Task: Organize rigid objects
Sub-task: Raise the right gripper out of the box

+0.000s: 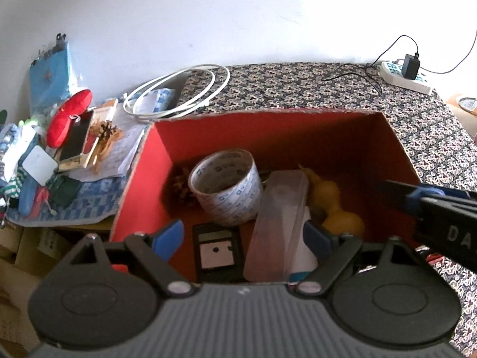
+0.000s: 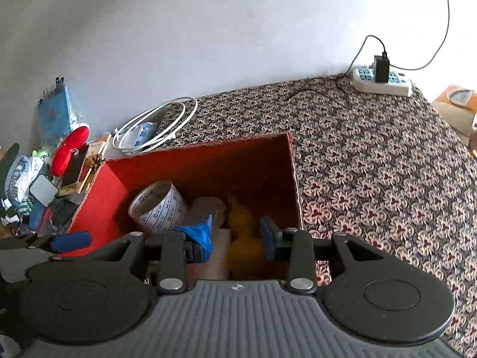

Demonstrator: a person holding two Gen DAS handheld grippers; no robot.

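Red box (image 1: 298,131) on patterned tablecloth (image 1: 298,86), white wall (image 1: 208,15).

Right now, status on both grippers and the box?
Left gripper open, empty. Right gripper open, empty. Red box holds tape roll, yellow gourd. Nothing blocking.

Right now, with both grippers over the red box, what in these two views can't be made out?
- Pine cone: left wrist view, mostly hidden behind the tape roll in shadow.
- Yellow gourd: right wrist view, lower part cut off by the right gripper.
- Clear case: near end hidden by the left gripper; contents unreadable.
- Tape roll print: too small to read.
- Clutter pile beside the red box: blurred, overlapping.
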